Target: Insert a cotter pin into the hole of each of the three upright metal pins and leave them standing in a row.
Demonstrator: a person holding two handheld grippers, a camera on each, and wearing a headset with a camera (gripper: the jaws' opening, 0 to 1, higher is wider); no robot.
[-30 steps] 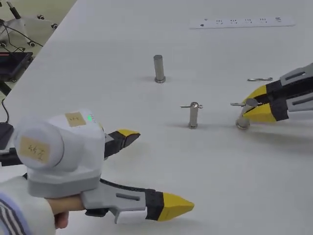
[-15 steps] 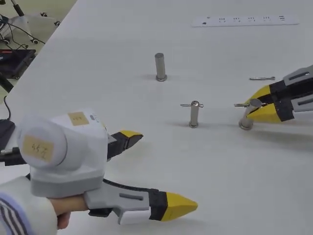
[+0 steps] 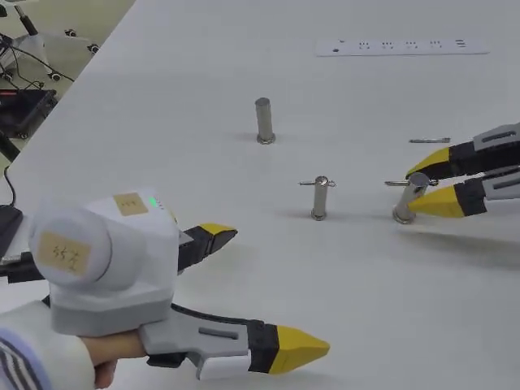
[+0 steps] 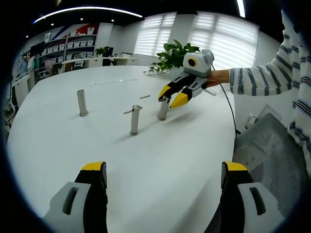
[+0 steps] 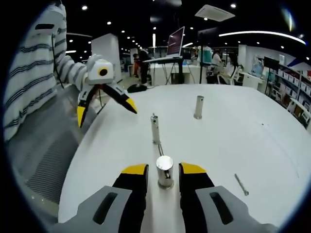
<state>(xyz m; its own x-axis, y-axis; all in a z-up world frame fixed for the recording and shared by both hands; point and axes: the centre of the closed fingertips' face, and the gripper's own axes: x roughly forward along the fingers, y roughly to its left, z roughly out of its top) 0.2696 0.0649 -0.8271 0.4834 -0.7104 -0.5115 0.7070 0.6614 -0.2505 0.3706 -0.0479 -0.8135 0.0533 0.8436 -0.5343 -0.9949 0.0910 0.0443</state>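
Right gripper [image 3: 413,192]: jaws slightly parted, straddling the nearest metal pin [image 5: 164,171] without visibly clamping it. A cotter pin [image 3: 396,183] crosses that pin's head. Just ahead stands a second pin [image 5: 155,129], also cottered. Farther ahead to the right is a bare third pin [image 5: 198,107]. A loose cotter pin [image 5: 241,184] lies to the gripper's right. Left gripper [image 4: 164,170]: spread wide, empty.

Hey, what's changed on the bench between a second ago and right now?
The right tool, which was shut around the top of the right-hand metal pin, has opened and let go. Its jaws now stand either side of that pin, and the cotter pin sits through the hole. Unchanged: the left tool, open; the middle pin with its own cotter pin; the bare far pin; and the loose cotter pin.
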